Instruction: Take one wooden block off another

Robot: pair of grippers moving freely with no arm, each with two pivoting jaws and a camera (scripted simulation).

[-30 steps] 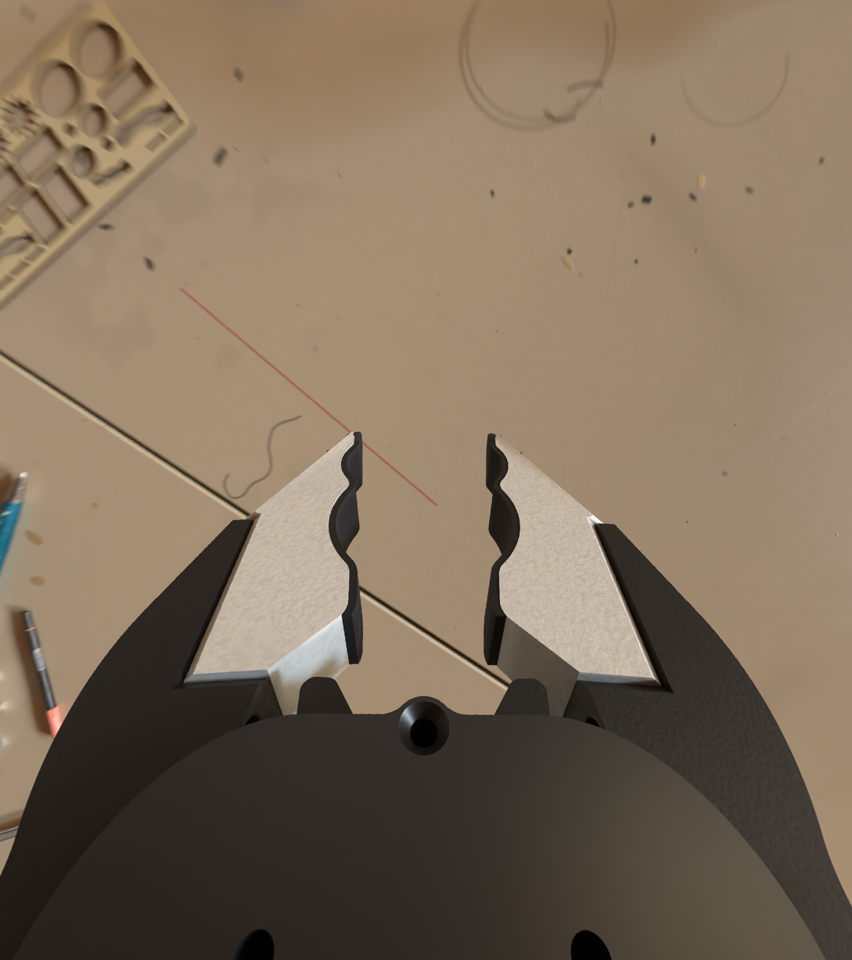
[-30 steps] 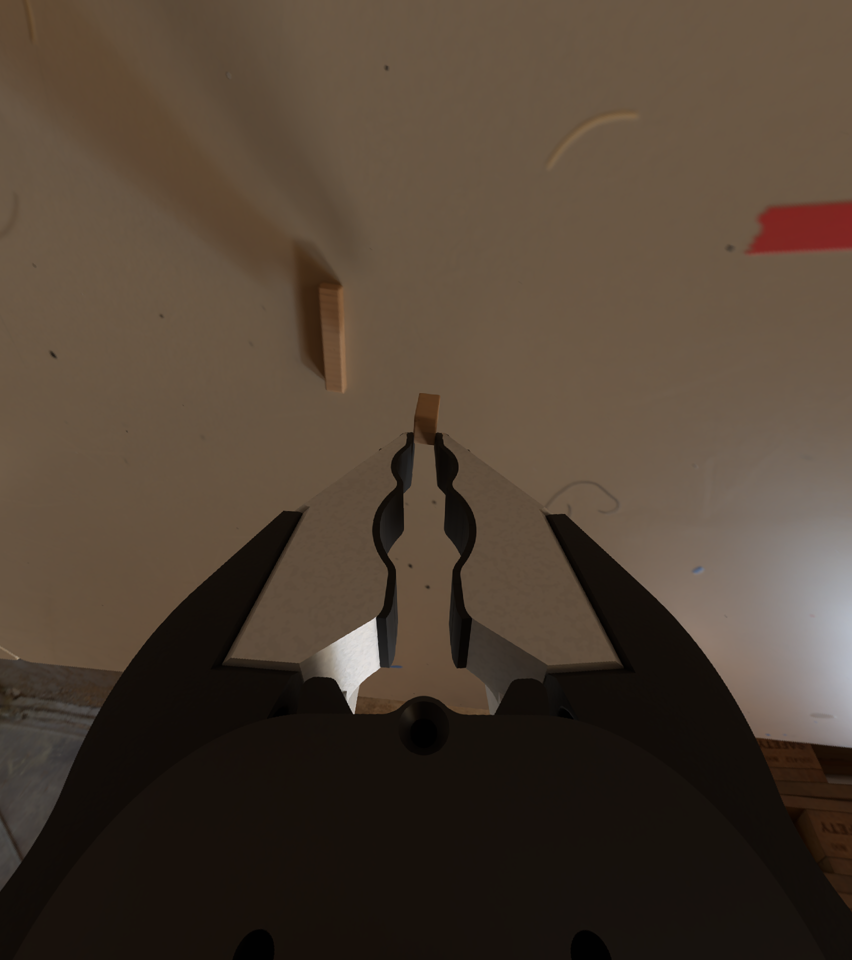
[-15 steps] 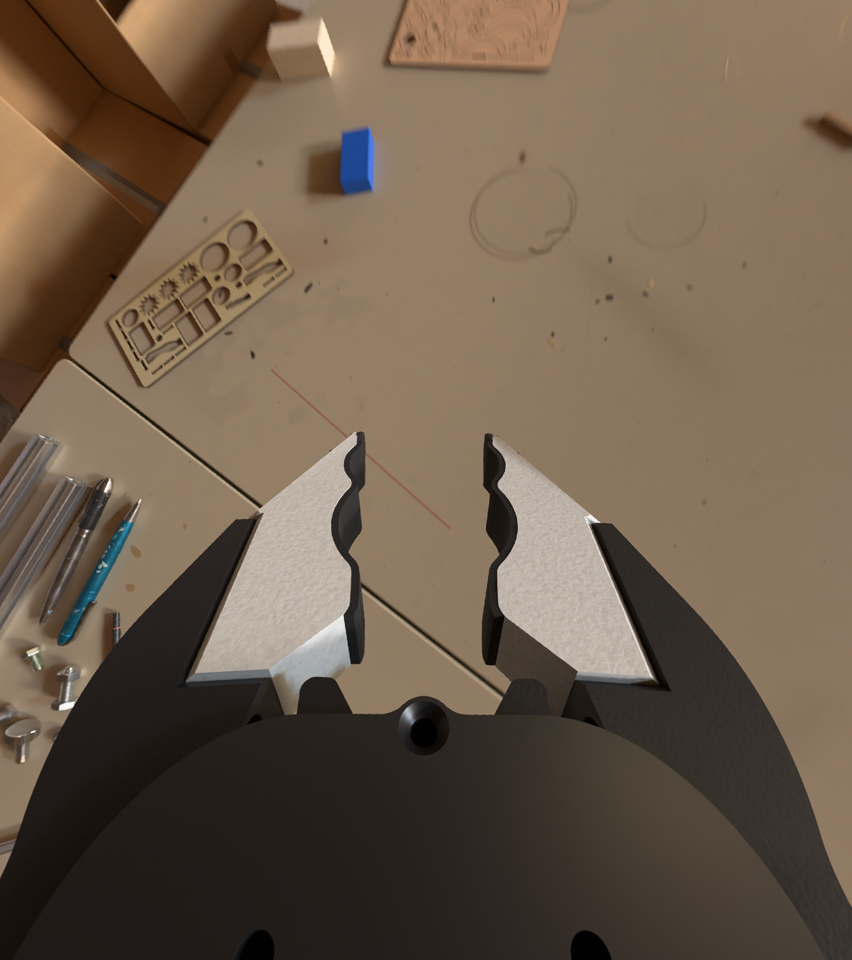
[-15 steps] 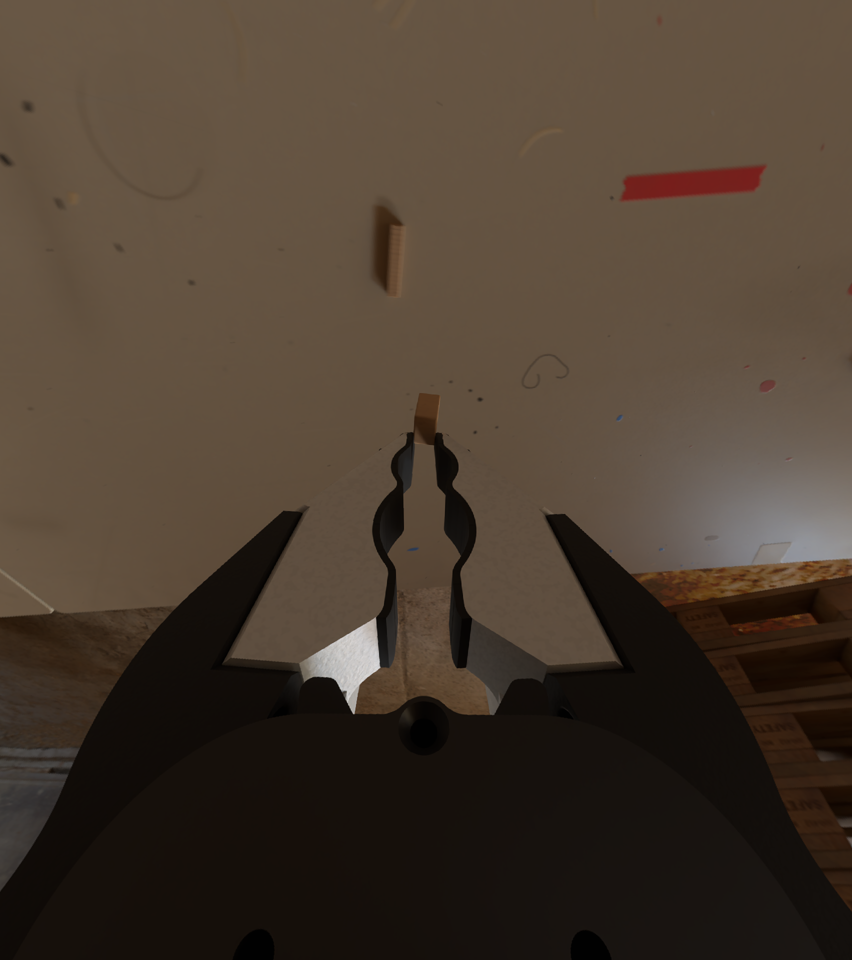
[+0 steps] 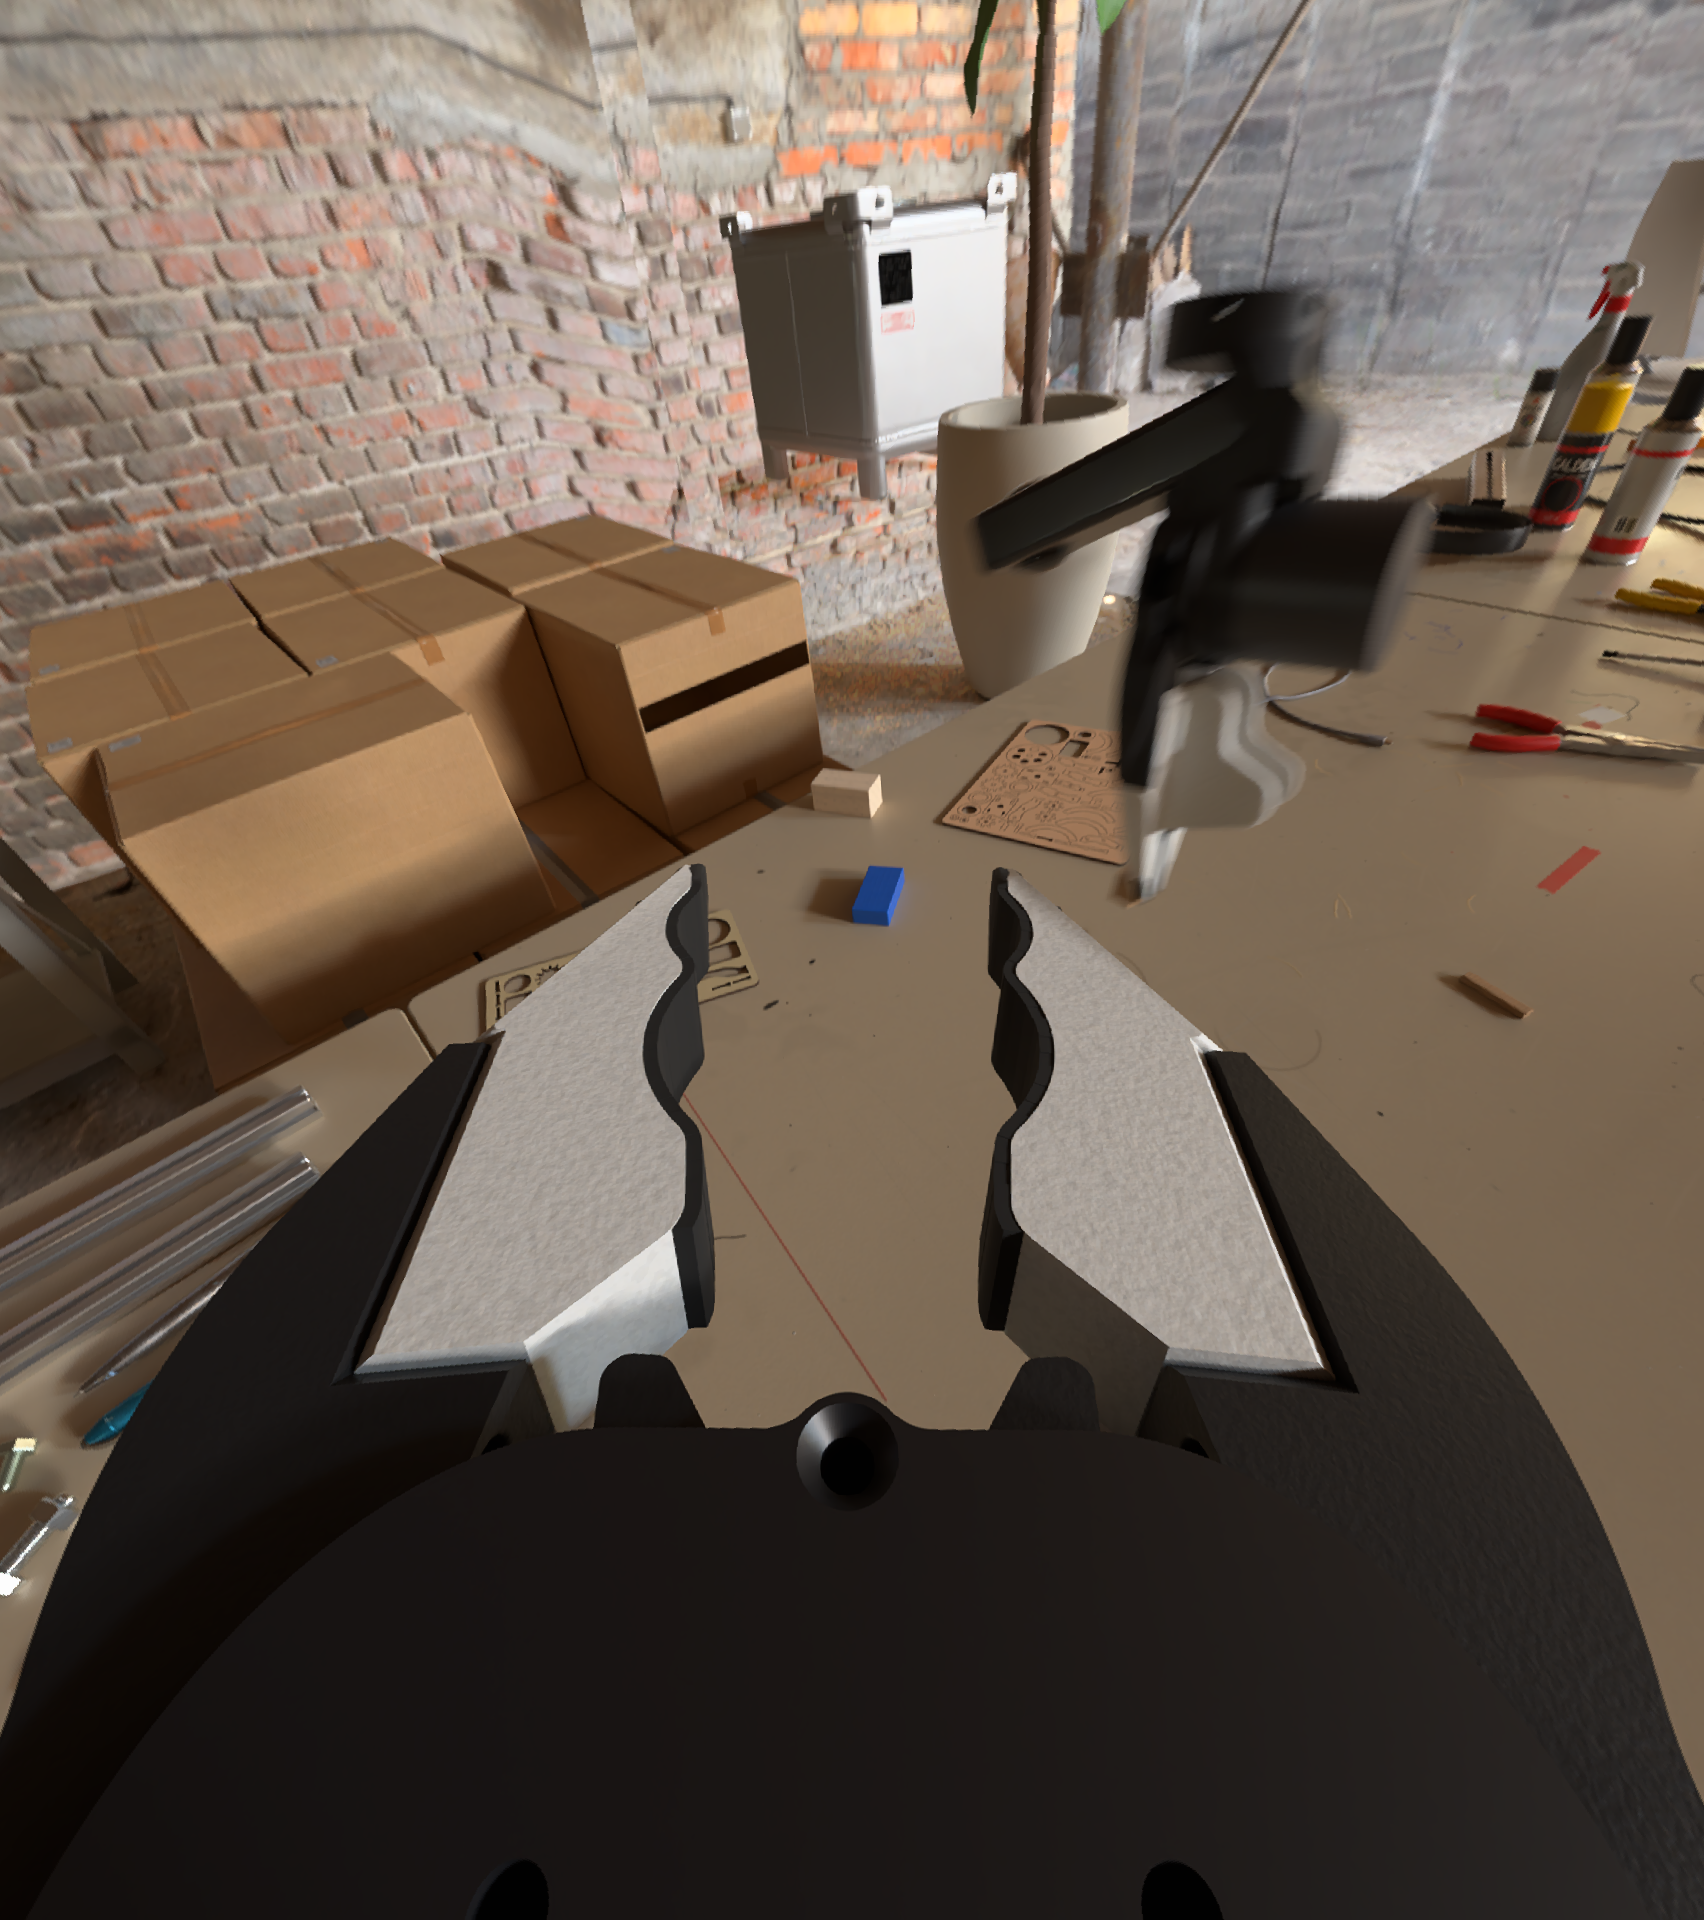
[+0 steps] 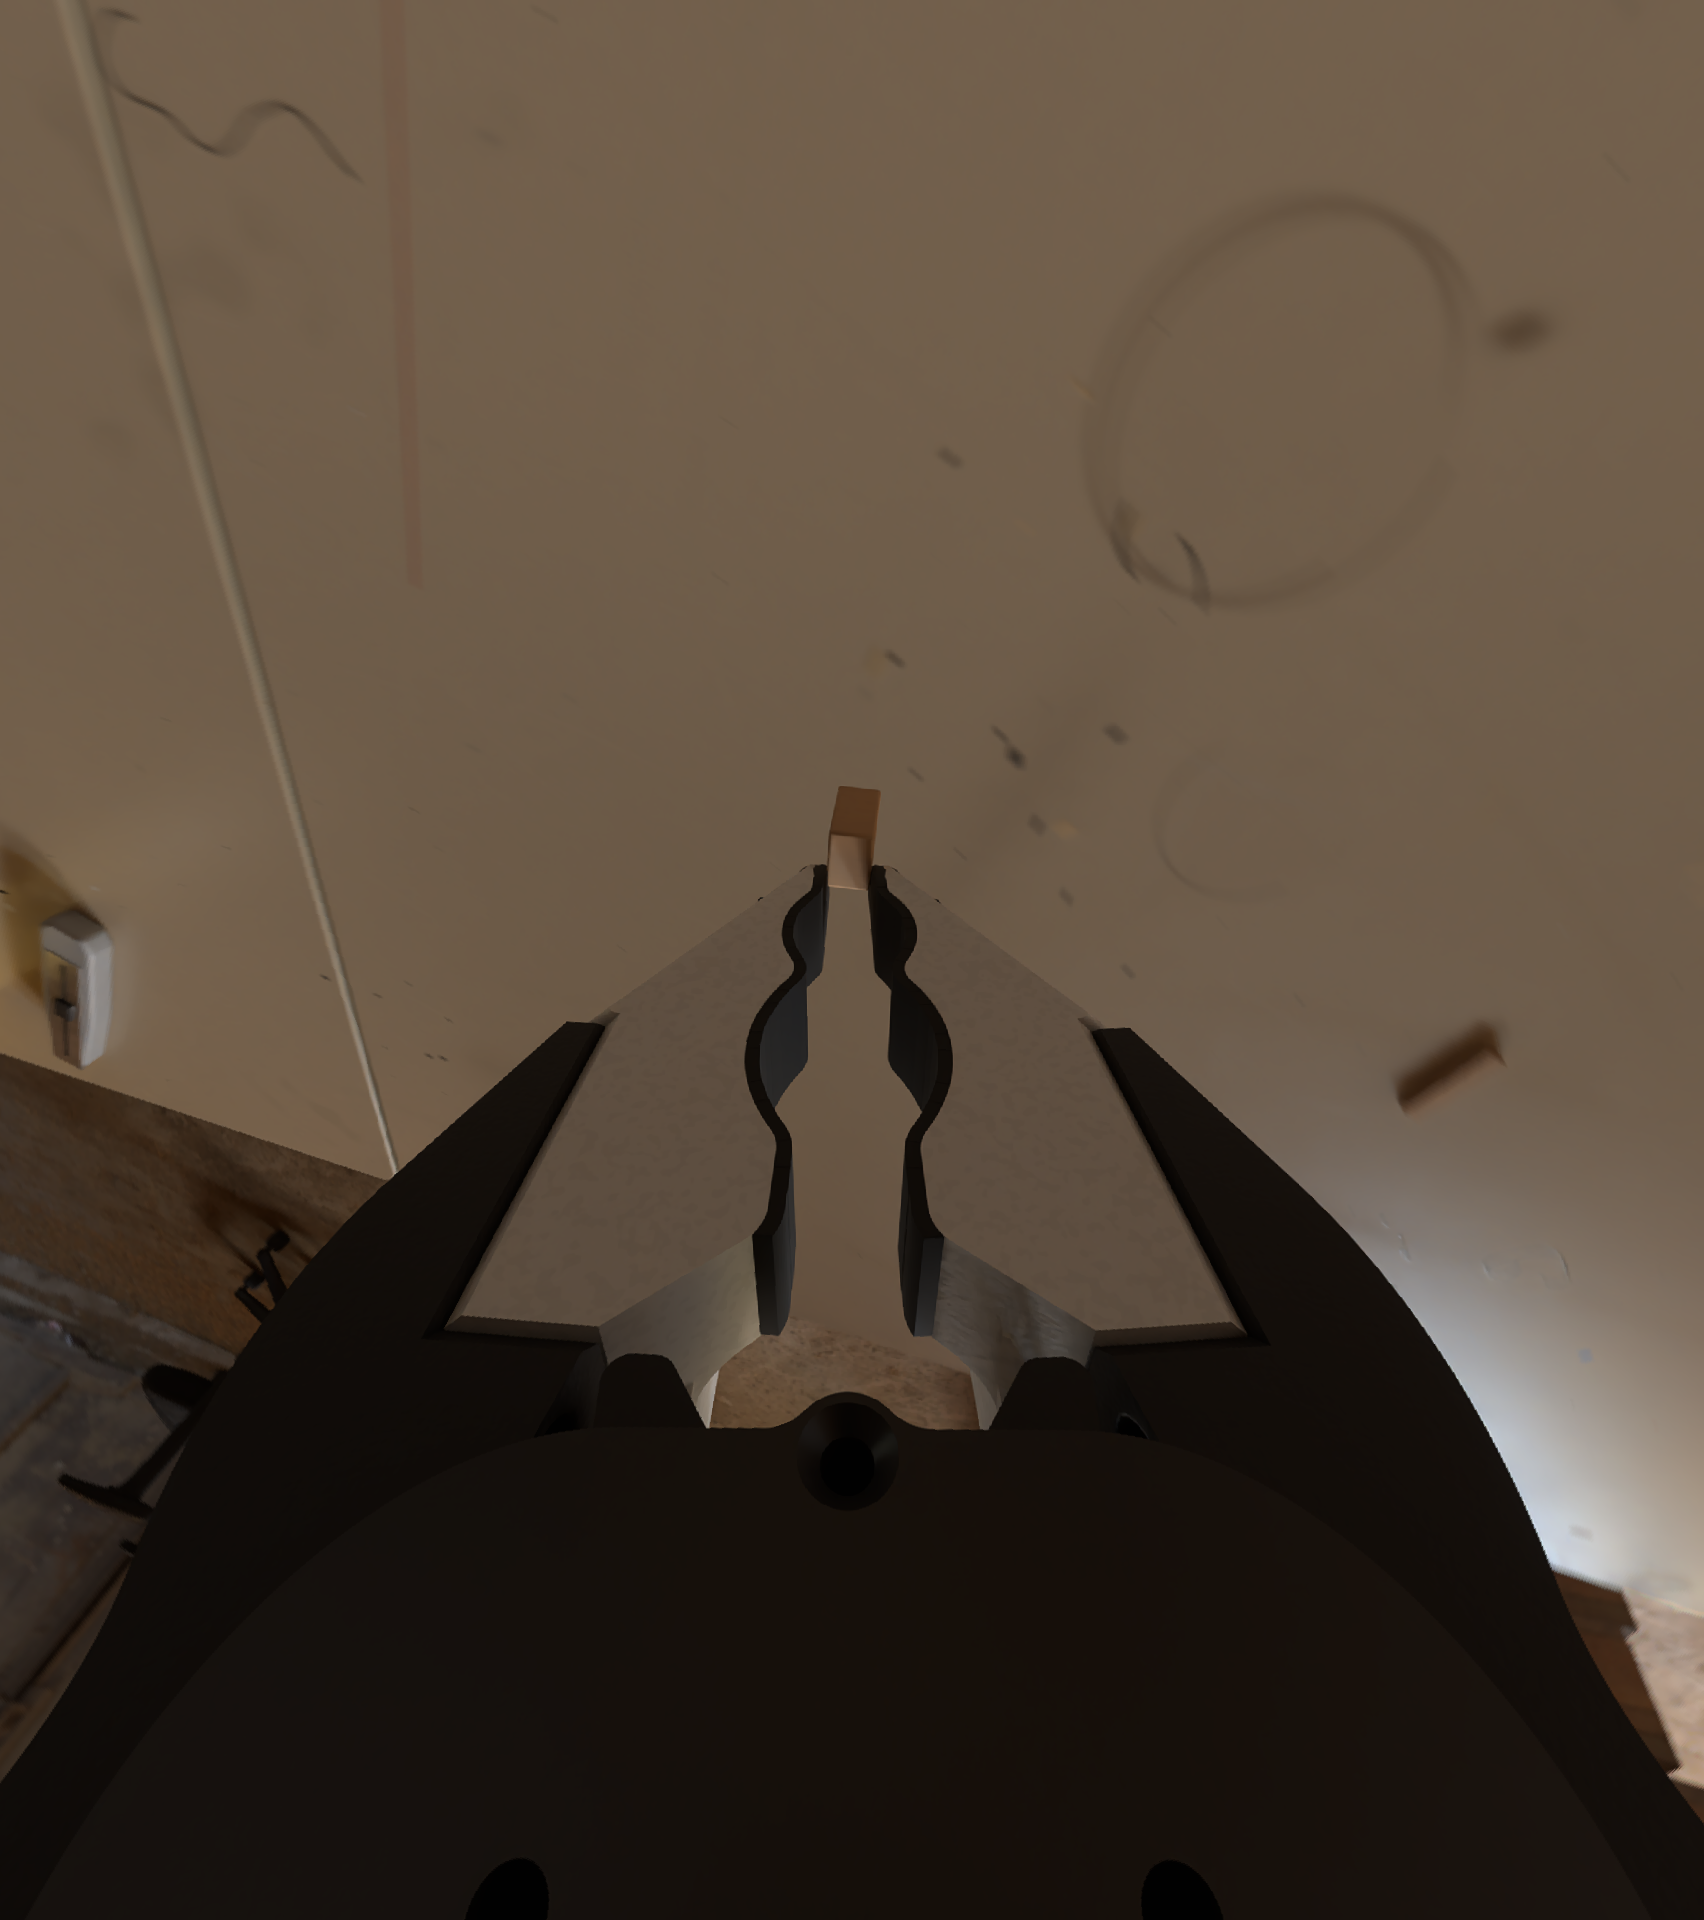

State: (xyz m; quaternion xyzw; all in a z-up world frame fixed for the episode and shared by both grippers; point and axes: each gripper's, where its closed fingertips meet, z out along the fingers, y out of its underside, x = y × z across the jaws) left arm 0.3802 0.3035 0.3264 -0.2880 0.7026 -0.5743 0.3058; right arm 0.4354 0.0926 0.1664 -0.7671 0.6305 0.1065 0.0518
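Note:
My right gripper (image 6: 848, 873) is shut on a small wooden block (image 6: 850, 836) that sticks out past its tips, above the tan table (image 6: 827, 364). A second wooden block (image 6: 1448, 1065) lies flat on the table to the lower right, apart from the held one. In the left wrist view this lying block (image 5: 1492, 995) sits at the right, and the right gripper (image 5: 1154, 878) shows blurred, pointing down at the table. My left gripper (image 5: 843, 883) is open and empty, above the table's near left part.
A blue block (image 5: 877, 896), a pale wooden block (image 5: 846, 795), a cut-out board (image 5: 1045, 774) and a stencil (image 5: 723, 961) lie ahead. Cardboard boxes (image 5: 360, 748) and a pot (image 5: 1014, 540) stand past the table edge. Pliers (image 5: 1575, 740) right, metal rods (image 5: 100, 1236) left.
The left view has tilted up from the table top to the room, with its jaws still open. The right gripper has swung round with its block; the lying block now shows at its lower right.

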